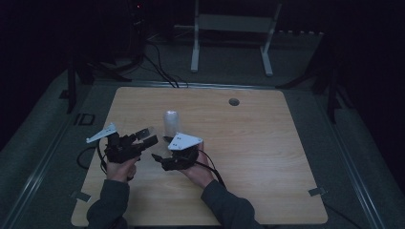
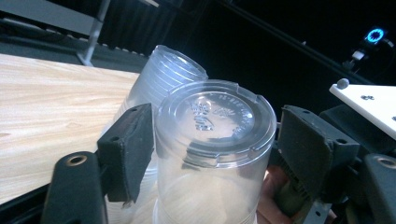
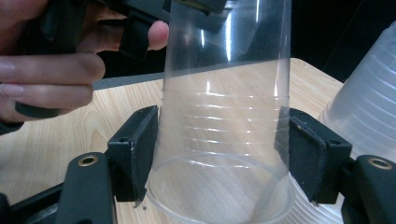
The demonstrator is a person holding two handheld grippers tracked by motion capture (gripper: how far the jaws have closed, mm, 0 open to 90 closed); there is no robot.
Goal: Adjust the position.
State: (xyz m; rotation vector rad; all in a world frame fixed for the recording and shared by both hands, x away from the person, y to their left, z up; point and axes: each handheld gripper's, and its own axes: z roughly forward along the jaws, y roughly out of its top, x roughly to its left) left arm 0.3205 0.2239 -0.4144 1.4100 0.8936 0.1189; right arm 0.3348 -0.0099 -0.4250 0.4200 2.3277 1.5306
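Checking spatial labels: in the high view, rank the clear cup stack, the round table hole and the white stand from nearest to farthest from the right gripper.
1. Clear cup stack, just beyond the right gripper.
2. Round table hole, farther back, to the right.
3. White stand, on the floor beyond the table.

Both forearms are coming in from the near edge, sleeves dark, hands close together. The left hand [image 1: 119, 168] is holding the left tool [image 1: 147, 135] pointing toward the right one, its jaws standing wide with the right-hand pad clear of what sits between them. The right hand [image 1: 198, 171] is holding the right tool [image 1: 160, 161] low, jaws pressing on both sides
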